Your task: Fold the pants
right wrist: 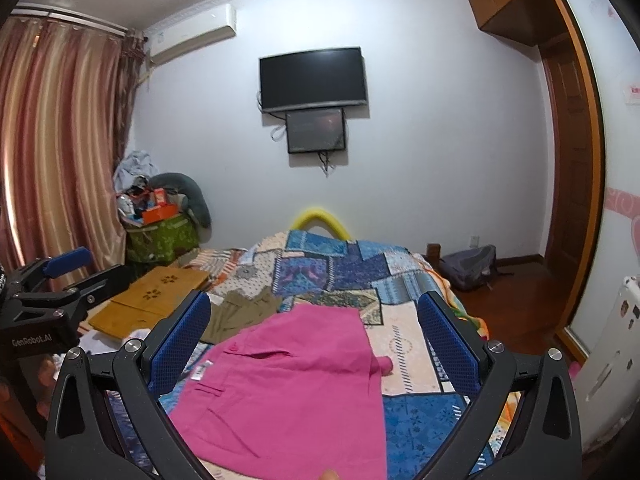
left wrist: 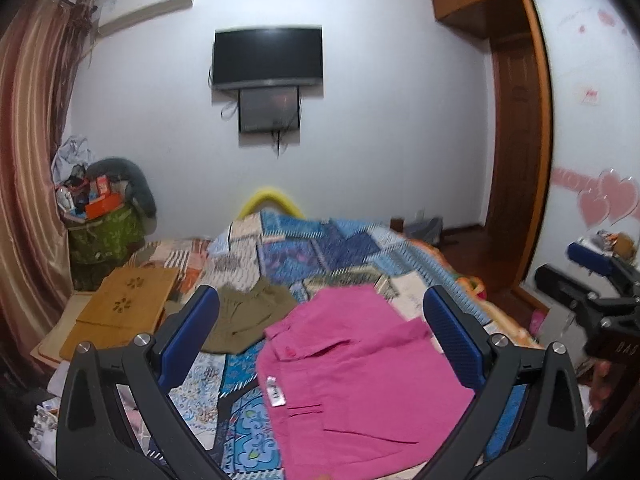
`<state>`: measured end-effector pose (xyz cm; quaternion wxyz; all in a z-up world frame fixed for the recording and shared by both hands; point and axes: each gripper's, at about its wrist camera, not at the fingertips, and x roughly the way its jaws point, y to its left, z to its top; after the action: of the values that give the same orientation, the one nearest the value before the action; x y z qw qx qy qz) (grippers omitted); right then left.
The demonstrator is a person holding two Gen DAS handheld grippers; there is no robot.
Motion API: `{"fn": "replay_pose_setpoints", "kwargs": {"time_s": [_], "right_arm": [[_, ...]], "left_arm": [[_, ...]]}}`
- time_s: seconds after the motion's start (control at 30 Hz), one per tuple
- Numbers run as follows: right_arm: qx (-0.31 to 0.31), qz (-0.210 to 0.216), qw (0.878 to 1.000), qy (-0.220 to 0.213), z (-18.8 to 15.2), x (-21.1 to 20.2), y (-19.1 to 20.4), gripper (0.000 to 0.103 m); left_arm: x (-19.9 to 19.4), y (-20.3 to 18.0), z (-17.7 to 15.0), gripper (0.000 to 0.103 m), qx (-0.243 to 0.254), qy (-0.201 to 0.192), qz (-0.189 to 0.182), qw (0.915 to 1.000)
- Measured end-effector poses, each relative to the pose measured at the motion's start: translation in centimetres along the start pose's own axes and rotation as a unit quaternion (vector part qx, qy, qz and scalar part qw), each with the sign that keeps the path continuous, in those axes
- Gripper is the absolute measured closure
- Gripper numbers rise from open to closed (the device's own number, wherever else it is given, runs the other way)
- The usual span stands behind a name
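Observation:
Pink pants point(left wrist: 352, 380) lie folded over on the patchwork bedspread point(left wrist: 320, 248), with a white label showing near their left edge. They also show in the right wrist view point(right wrist: 296, 384). My left gripper point(left wrist: 320, 320) is open and empty, held above the pants. My right gripper point(right wrist: 314, 320) is open and empty, also above the pants. The right gripper shows at the right edge of the left wrist view point(left wrist: 592, 280), and the left gripper shows at the left edge of the right wrist view point(right wrist: 60, 280).
An olive-green garment point(left wrist: 248, 316) lies on the bed just beyond the pink pants. A wooden lap tray point(left wrist: 124, 300) sits at the bed's left side. A cluttered green bin point(left wrist: 104, 232) stands by the curtain. A backpack point(right wrist: 468, 266) lies on the floor at right.

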<state>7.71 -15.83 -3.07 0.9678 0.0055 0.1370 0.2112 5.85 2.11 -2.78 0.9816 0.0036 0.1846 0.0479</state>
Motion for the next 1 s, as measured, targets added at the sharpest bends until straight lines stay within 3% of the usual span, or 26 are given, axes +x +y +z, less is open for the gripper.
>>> {"fn": "replay_pose_setpoints", "kwargs": {"time_s": [0.23,0.43,0.53,0.77,1.0], "right_arm": [[0.008,-0.007,0.998,0.064,-2.0,5.3,-3.2,0.0],[0.005,-0.031,0.99,0.134,-5.1,10.1,-5.7,0.0],[0.001,-0.037,0.986,0.163,-6.6,11.6,-6.6,0.002],[0.008,-0.032,0.974,0.225,-8.7,16.0,-8.2,0.018],[0.024,-0.003,0.96,0.28,-10.7,19.9,-9.1,0.025]], "left_arm": [[6.8,1.8,-1.3,0.0,0.019,0.06,0.016,0.9979],[13.4,4.7,-3.7,0.0,-0.001,0.125,0.016,0.9921],[16.0,5.6,-4.7,0.013,-0.005,0.15,0.013,0.9886],[22.1,6.6,-7.8,0.038,-0.011,0.232,-0.018,0.9726],[25.4,6.7,-11.2,0.042,-0.011,0.305,-0.067,0.95]]}}
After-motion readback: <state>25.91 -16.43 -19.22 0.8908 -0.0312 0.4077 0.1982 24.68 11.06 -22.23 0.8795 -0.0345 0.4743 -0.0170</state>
